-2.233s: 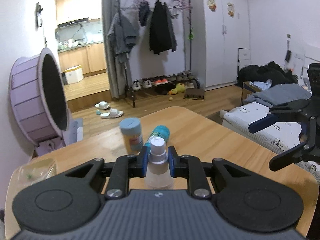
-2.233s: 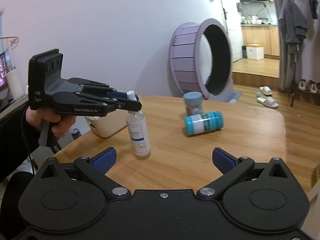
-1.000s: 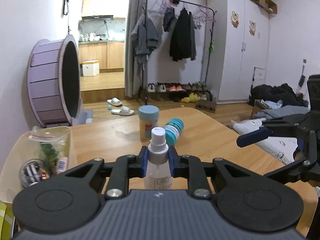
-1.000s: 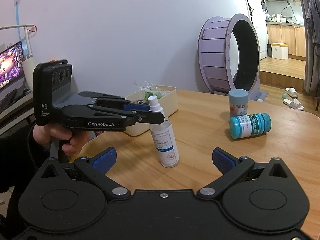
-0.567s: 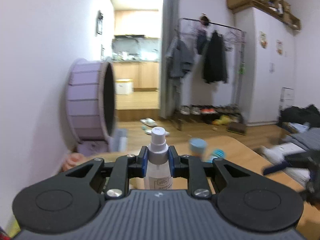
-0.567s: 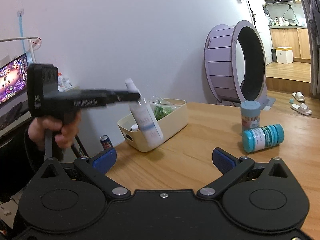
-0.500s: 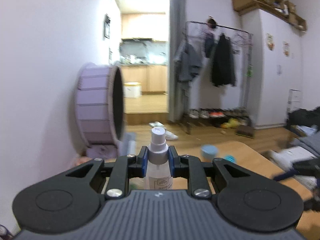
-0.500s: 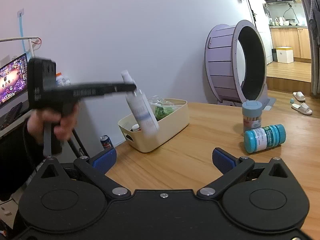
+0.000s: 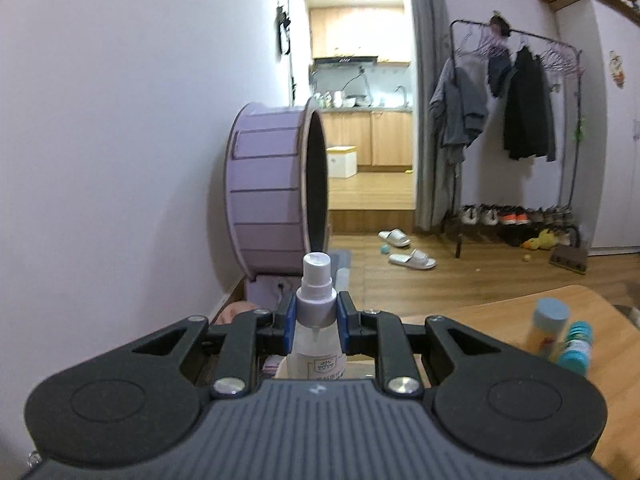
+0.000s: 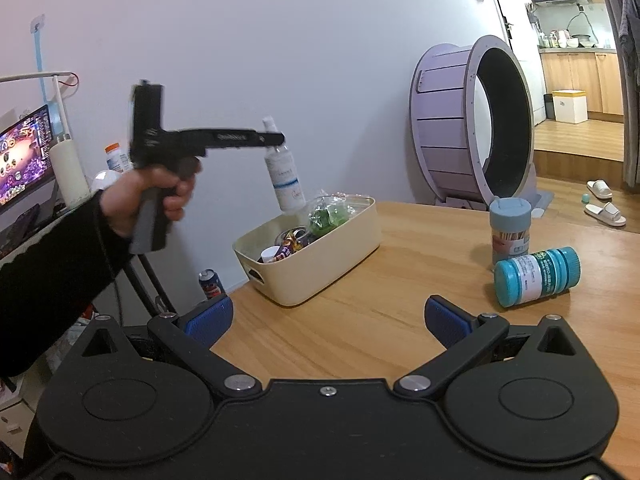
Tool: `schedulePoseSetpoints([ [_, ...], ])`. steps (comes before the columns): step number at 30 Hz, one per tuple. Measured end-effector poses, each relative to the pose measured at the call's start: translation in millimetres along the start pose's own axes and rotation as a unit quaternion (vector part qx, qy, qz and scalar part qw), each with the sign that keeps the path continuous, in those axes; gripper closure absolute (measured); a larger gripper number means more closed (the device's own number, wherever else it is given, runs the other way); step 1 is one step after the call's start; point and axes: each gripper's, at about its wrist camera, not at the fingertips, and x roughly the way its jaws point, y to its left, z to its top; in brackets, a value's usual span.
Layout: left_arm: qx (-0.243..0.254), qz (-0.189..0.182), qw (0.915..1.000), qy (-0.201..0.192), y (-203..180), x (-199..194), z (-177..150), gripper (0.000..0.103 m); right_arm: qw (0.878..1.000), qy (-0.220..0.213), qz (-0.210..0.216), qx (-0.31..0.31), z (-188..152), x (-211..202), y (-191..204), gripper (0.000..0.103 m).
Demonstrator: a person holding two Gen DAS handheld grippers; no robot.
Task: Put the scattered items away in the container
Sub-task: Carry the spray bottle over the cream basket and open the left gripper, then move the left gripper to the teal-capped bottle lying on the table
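Since the earlier frames the spray bottle (image 10: 285, 176) has left the tabletop (image 10: 400, 304): the left hand-held gripper (image 9: 316, 316) lifted it and swung it to its left, and it now hangs in the air above the near end of the cream bin (image 10: 320, 268).

Left hand-held gripper is clamped on the bottle's neck, just under the white nozzle; the bottle dangles below the fingers, base tilted slightly away from the hand (image 10: 152, 196). From its own camera the bin is hidden under the gripper body.

Right hand-held gripper (image 10: 326, 316) is wide open, holding nothing, hovering low over the tabletop, bin ahead of it to its left.

Still out: the tall blue-capped jar (image 10: 510, 228), standing, and the teal bottle (image 10: 536, 276) lying on its side just in front of it, both ahead-right of the right gripper. Bin already holds a bag of greens and small packets.

Step, as I read it: transport, just short of the drop. Next: lower the bottle into a free gap in the bin, then release. Releasing from this height risks a bounce or tip-out.
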Motion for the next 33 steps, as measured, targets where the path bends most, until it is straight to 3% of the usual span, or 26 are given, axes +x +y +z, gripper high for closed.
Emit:
schedulePoseSetpoints([
  [12,-0.002,0.0,0.9999,0.012,8.7,42.3,-7.2,0.083,1.0,0.016,-0.011,-0.003,-3.7,10.6,-2.1,0.0],
  [16,0.0,0.001,0.9987,0.052,13.0,55.8,-20.3,0.082,1.0,0.017,-0.011,-0.004,-3.6,11.2,-1.7,0.0],
  [25,-0.003,0.006,0.9993,0.038,19.7,20.2,-10.0,0.07,1.0,0.015,-0.008,-0.006,-2.4,9.9,-0.5,0.0],
  [27,-0.011,-0.006,0.9995,0.029,18.5,10.1,-6.1,0.061,1.0,0.013,-0.008,-0.006,-2.2,8.4,-0.5,0.0],
  [33,-0.005,-0.083,0.9962,0.026,-10.9,-29.0,-14.2,0.052,1.0,0.003,-0.025,0.0,-0.7,-0.6,-7.1,0.0],
])
